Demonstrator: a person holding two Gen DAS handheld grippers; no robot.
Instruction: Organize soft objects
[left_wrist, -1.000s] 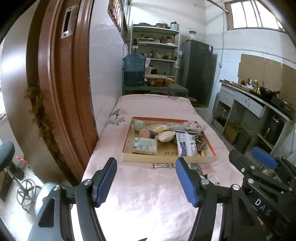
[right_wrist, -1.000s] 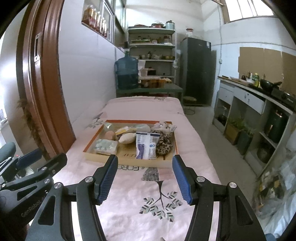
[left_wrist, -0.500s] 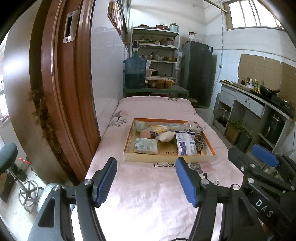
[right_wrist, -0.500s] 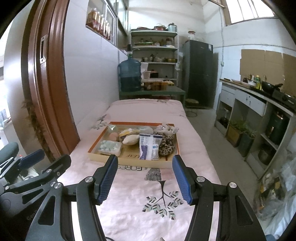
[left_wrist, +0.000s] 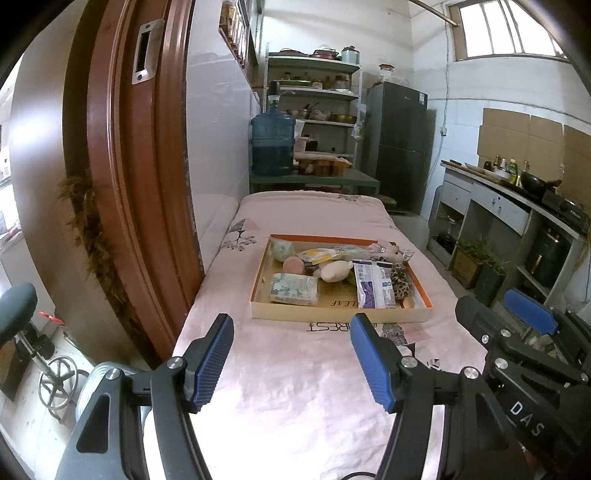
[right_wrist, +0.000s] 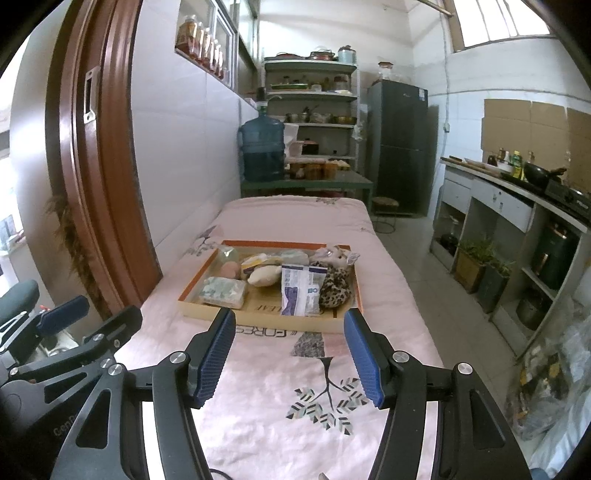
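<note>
Both grippers, left (left_wrist: 291, 354) and right (right_wrist: 290, 354), spread wide, grasping nothing, above pink cloth (left_wrist: 295, 387). Ahead, tray (left_wrist: 332, 316) with tissue pack (left_wrist: 294, 289), pouch (left_wrist: 373, 284), leopard toy (right_wrist: 335, 288).

Tray (right_wrist: 255, 320) lettering: partly covered by contents, unreadable. Plush (right_wrist: 334, 282): half under pouch (right_wrist: 301, 290). Shelf jars (right_wrist: 199, 38): contents too small to tell. Bed (left_wrist: 295, 387) near end: cut by frame edge.
</note>
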